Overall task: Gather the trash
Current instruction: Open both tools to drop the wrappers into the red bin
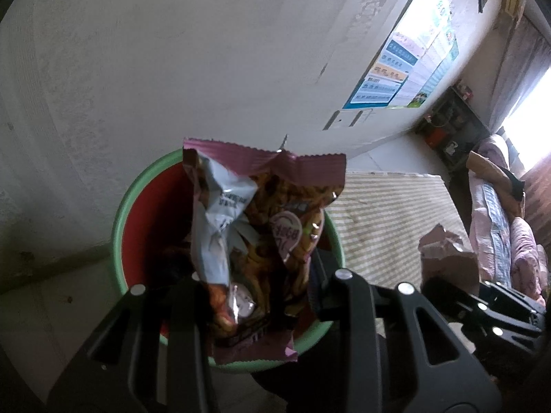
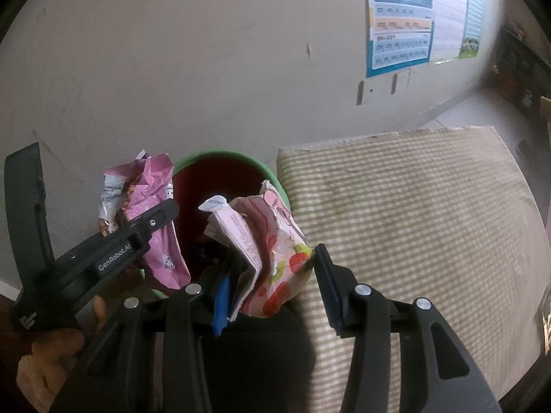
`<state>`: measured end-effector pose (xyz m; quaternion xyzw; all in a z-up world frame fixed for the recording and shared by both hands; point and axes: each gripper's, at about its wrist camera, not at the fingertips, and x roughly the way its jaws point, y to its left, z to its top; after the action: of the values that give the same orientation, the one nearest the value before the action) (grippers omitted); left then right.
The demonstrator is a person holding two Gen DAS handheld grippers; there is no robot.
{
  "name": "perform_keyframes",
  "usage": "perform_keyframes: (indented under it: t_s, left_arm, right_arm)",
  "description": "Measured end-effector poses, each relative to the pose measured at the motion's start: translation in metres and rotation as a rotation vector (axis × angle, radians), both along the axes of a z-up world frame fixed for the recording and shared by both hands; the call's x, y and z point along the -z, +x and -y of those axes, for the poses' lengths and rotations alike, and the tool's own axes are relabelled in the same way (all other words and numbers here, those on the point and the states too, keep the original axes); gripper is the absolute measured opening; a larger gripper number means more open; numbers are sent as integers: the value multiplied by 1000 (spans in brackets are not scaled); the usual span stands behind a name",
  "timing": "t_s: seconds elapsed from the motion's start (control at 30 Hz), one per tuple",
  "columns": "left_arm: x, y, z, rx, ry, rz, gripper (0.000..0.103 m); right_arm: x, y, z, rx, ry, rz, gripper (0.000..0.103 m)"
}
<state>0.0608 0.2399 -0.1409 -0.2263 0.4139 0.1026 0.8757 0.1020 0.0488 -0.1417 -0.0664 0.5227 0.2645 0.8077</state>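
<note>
Both my fingers are clamped on wrappers: left (image 1: 255, 296) pinches a snack bag (image 1: 261, 227), right (image 2: 272, 282) a pink wrapper (image 2: 272, 241), bin (image 2: 272, 172) just beyond them. The right one hangs near the rim, so letting go here might drop it on the mat (image 2: 413, 223).

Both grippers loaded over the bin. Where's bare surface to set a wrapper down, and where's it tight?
Free: the striped mat right of the green bin, bare in both views, and the floor strip between bin and wall. Tight: over the bin mouth, where the left gripper with its snack wrapper and the right gripper with its pink wrapper crowd together.
</note>
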Motion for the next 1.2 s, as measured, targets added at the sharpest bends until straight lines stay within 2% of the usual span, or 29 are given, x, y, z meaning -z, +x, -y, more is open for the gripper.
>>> perform_keyframes:
  t_s: [0.43, 0.77, 0.83, 0.87, 0.9, 0.97, 1.1, 1.2]
  left_arm:
    - [20, 8, -23, -41, -5, -40, 31]
    - [29, 15, -28, -65, 2, -71, 33]
    - [28, 15, -27, -76, 19, -73, 45]
    - [26, 15, -26, -85, 34, -70, 57]
    - [24, 14, -26, -94, 44, -63, 64]
    - [22, 11, -26, -111, 48, -51, 72]
    - [14, 5, -24, -145, 60, -42, 76]
    - [2, 2, -12, -134, 100, -21, 76]
  right_arm:
    - [19, 16, -47, -101, -29, -18, 44]
    - [23, 19, -58, -130, -8, -35, 44]
    - [23, 20, -57, -133, 1, -34, 44]
    - [22, 20, -57, -135, 3, -35, 44]
    - [22, 20, -57, -138, 7, -34, 48]
    - [20, 19, -56, -138, 22, -31, 52]
    - [10, 19, -45, -119, 56, -14, 53]
    - [-6, 20, -25, -73, 78, 20, 53]
